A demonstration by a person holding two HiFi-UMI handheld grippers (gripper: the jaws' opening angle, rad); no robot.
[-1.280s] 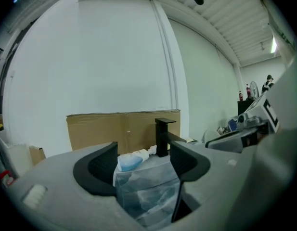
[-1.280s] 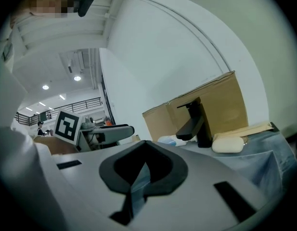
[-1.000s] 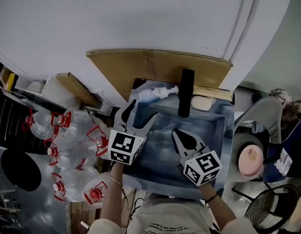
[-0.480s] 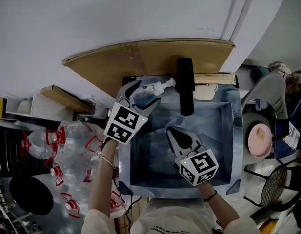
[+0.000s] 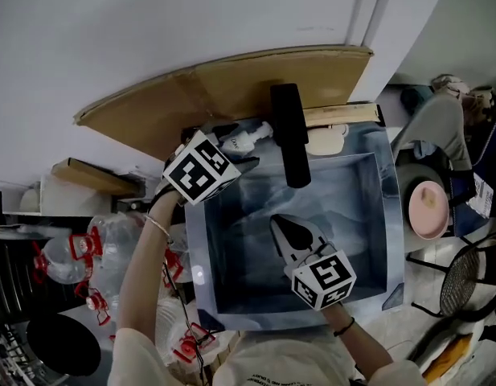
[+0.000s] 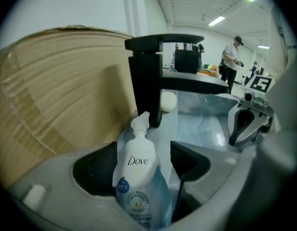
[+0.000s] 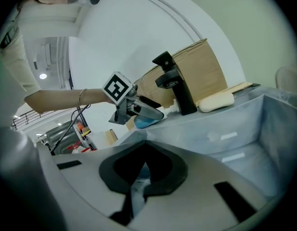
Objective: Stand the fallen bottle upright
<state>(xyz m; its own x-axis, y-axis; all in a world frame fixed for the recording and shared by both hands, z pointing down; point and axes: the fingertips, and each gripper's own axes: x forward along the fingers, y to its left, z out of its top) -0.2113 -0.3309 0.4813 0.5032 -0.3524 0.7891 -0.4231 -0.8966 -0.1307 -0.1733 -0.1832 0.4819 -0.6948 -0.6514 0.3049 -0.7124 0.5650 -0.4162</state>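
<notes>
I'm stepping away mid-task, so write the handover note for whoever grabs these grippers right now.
Left claw: jaws on either side of the Dove bottle; whether they press it is unclear.
Right claw: shut, empty, over the sink basin.
Bottle: lying on the sink's back left rim, pump pointing toward the black faucet.
Done: left claw lined up on the bottle.
Left: grip firmly, tip it upright, release.

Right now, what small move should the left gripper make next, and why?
Probably close the left gripper on the Dove bottle. The bottle lies between its jaws, nozzle toward the black faucet, but a gap shows beside the right jaw, so it seems not yet gripped.
</notes>
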